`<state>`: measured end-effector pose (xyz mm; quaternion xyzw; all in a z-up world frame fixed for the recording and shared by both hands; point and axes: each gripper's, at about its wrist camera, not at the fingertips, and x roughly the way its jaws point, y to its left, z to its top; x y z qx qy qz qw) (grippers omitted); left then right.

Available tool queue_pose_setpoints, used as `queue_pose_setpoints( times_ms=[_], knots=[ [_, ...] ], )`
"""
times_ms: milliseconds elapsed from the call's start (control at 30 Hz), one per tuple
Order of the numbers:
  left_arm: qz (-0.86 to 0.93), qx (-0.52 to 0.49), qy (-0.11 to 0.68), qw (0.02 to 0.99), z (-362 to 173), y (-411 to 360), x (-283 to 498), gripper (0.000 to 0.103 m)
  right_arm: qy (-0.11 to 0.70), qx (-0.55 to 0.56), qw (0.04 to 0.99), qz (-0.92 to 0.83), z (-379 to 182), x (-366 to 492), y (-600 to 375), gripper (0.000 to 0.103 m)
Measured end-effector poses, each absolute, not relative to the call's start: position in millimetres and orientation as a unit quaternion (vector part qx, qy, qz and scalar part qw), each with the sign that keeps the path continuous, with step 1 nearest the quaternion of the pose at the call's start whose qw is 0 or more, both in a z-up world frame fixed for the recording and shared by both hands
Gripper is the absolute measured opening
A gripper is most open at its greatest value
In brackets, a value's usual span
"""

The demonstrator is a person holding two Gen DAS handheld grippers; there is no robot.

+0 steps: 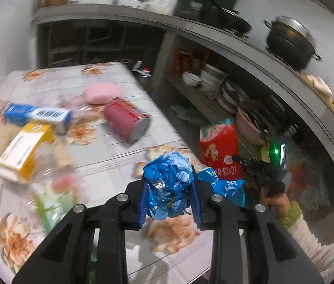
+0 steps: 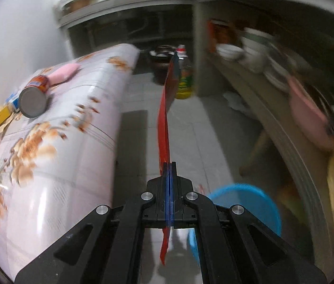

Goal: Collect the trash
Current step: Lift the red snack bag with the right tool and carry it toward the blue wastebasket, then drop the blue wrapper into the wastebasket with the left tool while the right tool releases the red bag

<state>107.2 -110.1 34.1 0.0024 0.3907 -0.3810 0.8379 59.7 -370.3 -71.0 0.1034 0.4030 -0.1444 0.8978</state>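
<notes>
1. Left gripper clamps one crumpled blue wrapper above the table's near edge.
2. Right gripper, closed, pinches one red packet beyond the table's edge, over the floor near one blue bin.
3. One red can, two cartons remain on the table.

Crumpled blue wrapper: shiny plastic, bunched into a ball, pinched between two blue pads above the near edge of the flowered surface.

Red packet: flat, printed, held upright beyond the surface edge (edge-on in the right wrist view, so a thin red strip).

Red can: on its side, grey end showing.

Yellow box and blue box: lying touching, left of the can.

Blue bin: on the floor.
</notes>
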Motion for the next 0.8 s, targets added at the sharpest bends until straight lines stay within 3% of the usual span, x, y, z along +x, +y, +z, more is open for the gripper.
queue_pose_setpoints(
  times_ms=[167, 367, 600, 800],
  knots=[
    [-0.427, 0.043, 0.407, 0.806, 39.4, -178.0, 104.2, 0.029, 0.399, 0.164, 0.882, -0.189, -88.6, 6.0, -400.1, 0.0],
    [-0.473, 0.098, 0.481, 0.731, 14.5, -296.8, 111.7, 0.029, 0.385, 0.249, 0.855, -0.242, -115.4, -47.2, -432.4, 0.0],
    [-0.482, 0.212, 0.536, 0.66, -68.9, -457.6, 92.0, 0.029, 0.371, 0.329, 0.823, -0.278, -145.7, -65.3, -457.5, 0.0],
    [-0.463, 0.256, 0.548, 0.647, -134.8, -524.5, 90.1, 0.033, 0.356, 0.386, 0.794, -0.305, -168.3, -66.6, -477.3, 0.001]
  ],
)
